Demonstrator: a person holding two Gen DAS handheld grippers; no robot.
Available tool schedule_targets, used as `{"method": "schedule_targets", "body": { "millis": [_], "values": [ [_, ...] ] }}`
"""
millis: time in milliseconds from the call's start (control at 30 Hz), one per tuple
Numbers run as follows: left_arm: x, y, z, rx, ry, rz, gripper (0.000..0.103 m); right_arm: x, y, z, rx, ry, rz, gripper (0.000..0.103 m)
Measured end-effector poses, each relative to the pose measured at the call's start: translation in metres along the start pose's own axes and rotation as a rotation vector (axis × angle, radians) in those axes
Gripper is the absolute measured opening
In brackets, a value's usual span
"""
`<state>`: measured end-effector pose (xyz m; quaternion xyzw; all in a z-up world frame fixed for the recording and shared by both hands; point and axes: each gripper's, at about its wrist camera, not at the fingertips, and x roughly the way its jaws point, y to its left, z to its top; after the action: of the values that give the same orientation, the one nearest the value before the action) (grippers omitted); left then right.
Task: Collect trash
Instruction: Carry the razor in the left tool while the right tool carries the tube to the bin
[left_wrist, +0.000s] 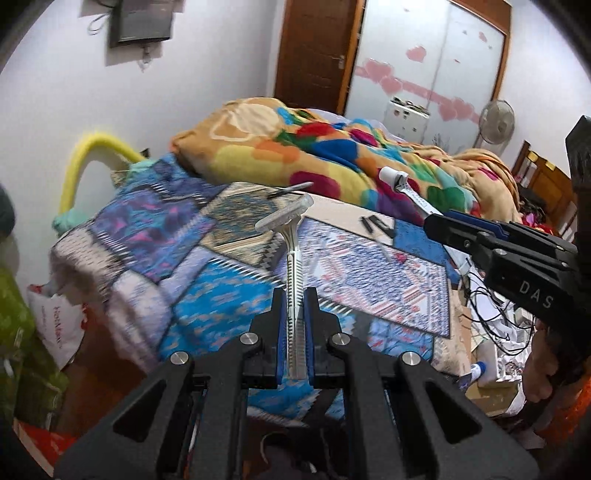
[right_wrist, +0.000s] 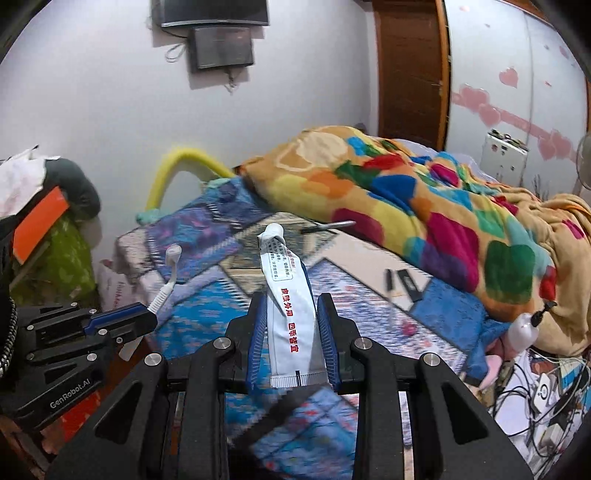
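Pretty clearly someone's bedroom at home: a bed (right_wrist: 207, 295) with a patchwork cover, a bright fleece blanket (right_wrist: 424, 199) heaped on it, a wooden door (left_wrist: 317, 51), a wardrobe (left_wrist: 436, 62) with pink heart stickers, and a standing fan (left_wrist: 496, 120).

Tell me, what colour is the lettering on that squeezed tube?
Red, on the white tube; clearest in the right wrist view.

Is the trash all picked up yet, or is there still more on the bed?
Not yet. No bin shows, so nothing looks thrown away. The left hand-held gripper holds a razor; the right hand-held gripper holds a squeezed tube. Small dark pieces and a pen-like stick remain on the bed.
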<state>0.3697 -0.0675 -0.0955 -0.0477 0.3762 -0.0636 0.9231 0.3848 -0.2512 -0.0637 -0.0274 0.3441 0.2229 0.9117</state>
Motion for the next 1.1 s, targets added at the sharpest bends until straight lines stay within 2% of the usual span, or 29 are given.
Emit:
{"method": "schedule_targets", "body": {
  "millis": [267, 567, 833, 1100],
  "values": [
    [-0.043, 0.072, -0.038, -0.086, -0.007, 0.074, 0.008, 0.007, 0.07, -0.006, -0.057, 0.01, 0.08, 0.026],
    [-0.056, 0.154, -0.085, -0.203, 0.039, 0.144, 0.008, 0.038, 0.152, -0.024, -0.104, 0.072, 0.194, 0.026],
    [-0.04, 0.221, -0.138, -0.307, 0.122, 0.194, 0.008, 0.093, 0.217, -0.055, -0.177, 0.213, 0.259, 0.026],
    [0.002, 0.267, -0.193, -0.387, 0.25, 0.208, 0.008, 0.149, 0.266, -0.096, -0.233, 0.392, 0.296, 0.026]
  ]
}}
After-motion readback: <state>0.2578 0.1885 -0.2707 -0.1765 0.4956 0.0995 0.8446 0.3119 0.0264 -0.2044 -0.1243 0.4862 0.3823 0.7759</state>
